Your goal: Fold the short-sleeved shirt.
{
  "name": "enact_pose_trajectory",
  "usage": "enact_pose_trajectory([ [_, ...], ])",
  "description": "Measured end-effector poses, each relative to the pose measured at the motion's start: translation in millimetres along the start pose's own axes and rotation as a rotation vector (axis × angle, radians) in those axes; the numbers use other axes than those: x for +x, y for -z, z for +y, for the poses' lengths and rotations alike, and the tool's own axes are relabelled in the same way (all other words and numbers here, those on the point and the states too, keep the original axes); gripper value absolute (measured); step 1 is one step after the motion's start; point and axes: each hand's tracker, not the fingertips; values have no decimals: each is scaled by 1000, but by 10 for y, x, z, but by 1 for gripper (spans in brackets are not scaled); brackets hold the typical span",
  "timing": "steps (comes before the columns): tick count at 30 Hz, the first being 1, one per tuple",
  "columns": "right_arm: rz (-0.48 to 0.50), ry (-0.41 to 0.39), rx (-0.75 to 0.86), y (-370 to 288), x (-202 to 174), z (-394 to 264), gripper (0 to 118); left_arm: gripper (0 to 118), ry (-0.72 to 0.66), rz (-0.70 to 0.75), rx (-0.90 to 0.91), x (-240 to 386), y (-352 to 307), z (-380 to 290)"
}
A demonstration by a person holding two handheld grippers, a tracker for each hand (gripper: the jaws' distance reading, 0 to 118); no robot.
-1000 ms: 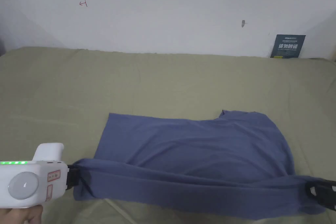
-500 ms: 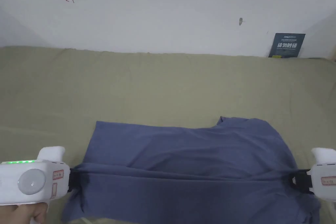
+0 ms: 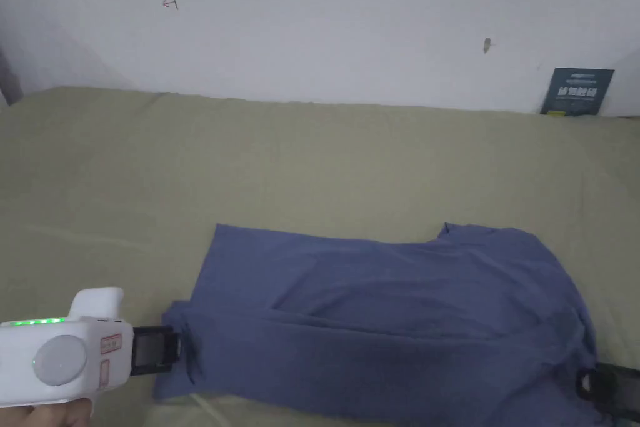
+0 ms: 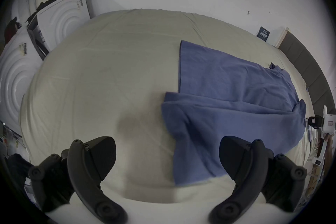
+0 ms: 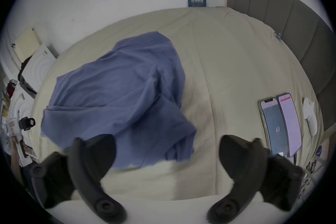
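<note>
The blue short-sleeved shirt (image 3: 387,316) lies on the beige bed sheet (image 3: 312,159), its near long edge folded over onto the body. My left gripper (image 3: 164,350) sits just off the shirt's left end, open, with nothing between its jaws. In the left gripper view the shirt (image 4: 236,100) lies ahead and to the right of the gripper (image 4: 167,157). My right gripper (image 3: 615,387) is at the shirt's right end by the picture's lower right corner. In the right gripper view that gripper (image 5: 167,155) is open, and the shirt (image 5: 118,91) lies ahead and to its left.
A white wall rises behind the bed, with a dark card (image 3: 578,92) leaning on it at the back right. Two phones (image 5: 280,124) and a white object (image 5: 310,115) lie on the sheet right of the shirt. A grey headboard (image 5: 291,18) bounds the bed's right side.
Both grippers have let go of the shirt's near edge and opened. The lifted fold has dropped onto the shirt's body, and the grippers have drawn back off its ends.
</note>
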Motion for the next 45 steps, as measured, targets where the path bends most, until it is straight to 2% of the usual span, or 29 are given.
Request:
enact_pose_trajectory([
  [1, 21, -20, 9, 19, 42, -67, 16, 44, -22, -28, -2, -51, -19, -62],
  [2, 18, -16, 10, -13, 36, -146, 0, 0, -25, -50, -4, -64, -72, -126],
  [4, 25, -16, 32, -97, 15, -355, 0, 0, -20, -10, 36, -35, -100, -363],
  [5, 13, -3, 39, -196, -29, -427, 0, 0, -25, -14, 0, -27, -120, -457],
  [7, 26, -2, 34, -283, -69, -577, 0, 0, -32, -91, -33, 24, -137, -585],
  [10, 47, 8, 2, -134, -1, -702, 0, 3, -18, -93, -23, 31, -39, -462],
  [11, 47, 11, -1, -117, 11, -710, 0, 32, -15, -88, -20, 63, 20, -425],
  [12, 43, 14, 1, -92, 26, -715, 0, 84, -3, -77, -42, 70, 88, -357],
  [13, 56, -26, -14, -91, -46, -679, 0, 118, -3, -82, -48, 69, 163, -328],
  [16, 68, -22, -30, -32, -44, -628, 0, 118, 7, -80, -58, 72, 403, -217],
  [18, 68, -49, -26, -97, -127, -620, 0, 117, 22, -50, -74, 56, 584, -173],
  [21, 61, -45, -30, -65, -99, -601, 0, 108, 61, -26, -96, 157, 626, -175],
  [23, 51, -57, -35, -39, -103, -580, 0, 63, 103, -4, -96, 150, 603, -175],
  [24, 44, -64, -33, -31, -104, -567, 0, 34, 144, 17, -45, 156, 509, -162],
  [25, 49, -58, -33, 13, -39, -518, 0, 3, 127, -59, -47, 124, 476, -119],
  [26, 50, -57, -35, 29, -31, -495, 0, 3, 90, -96, -77, 122, 479, -106],
  [27, 48, -57, -36, 48, -29, -475, 0, 3, 120, -13, -51, 131, 473, -107],
  [30, 23, -55, -23, 46, -70, -458, 1, 3, 154, -14, -55, 224, 455, -199],
  [31, 19, -58, -22, 63, -65, -433, 28, 3, 130, -42, -87, 210, 474, -217],
  [32, 10, -55, -20, 79, -64, -409, 72, 3, 117, -43, -88, 197, 469, -198],
  [33, -21, -37, -29, 153, -23, -344, 111, 3, 101, -46, -88, 177, 471, -196],
  [34, -27, -30, -37, 221, -9, -308, 118, 3, 103, -49, -90, 168, 474, -205],
  [38, 0, 11, -64, 363, 19, -133, 118, 3, 120, -36, -97, 204, 502, -154],
  [41, -23, -50, -94, 587, -75, -5, 117, 3, 133, -25, -97, 228, 508, -154],
  [42, -34, -58, -103, 656, -124, 38, 113, 3, 131, -24, -100, 225, 514, -156],
  [43, -26, -56, -100, 695, -144, 66, 97, 3, 133, -22, -101, 223, 518, -159],
  [45, -3, -76, -103, 687, -93, 40, 39, 3, 131, -19, -103, 262, 503, -140],
])
